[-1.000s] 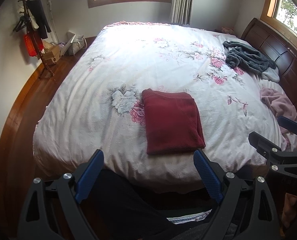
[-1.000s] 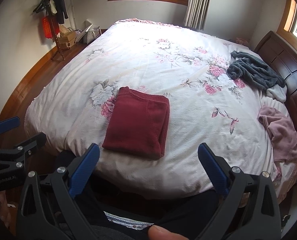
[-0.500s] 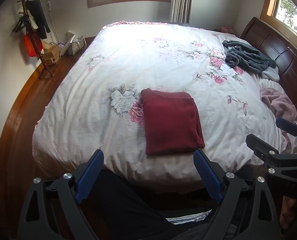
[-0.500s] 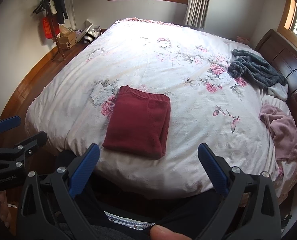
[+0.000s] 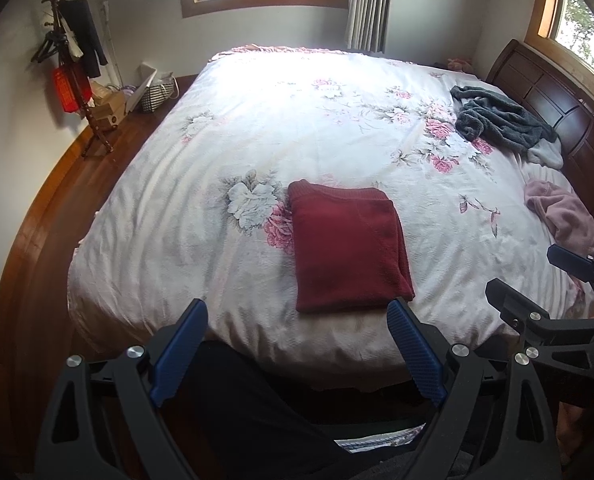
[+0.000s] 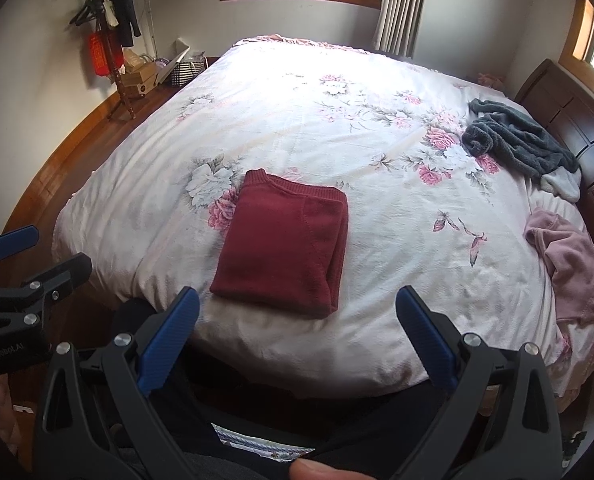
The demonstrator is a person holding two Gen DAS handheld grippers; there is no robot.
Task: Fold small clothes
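Left tongs (image 5: 297, 344), right tongs (image 6: 297, 332) wide apart, empty; folded red garment (image 6: 283, 244) on bed (image 6: 377, 128).

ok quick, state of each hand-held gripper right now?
Left hand-held gripper: open, empty, short of the folded red garment.
Right hand-held gripper: open, empty, also short of it.

We look from both wrists at the bed's foot, facing the bed (image 5: 257, 128) from close; both views share the red sweater (image 5: 347, 246) (image 6: 283, 250).
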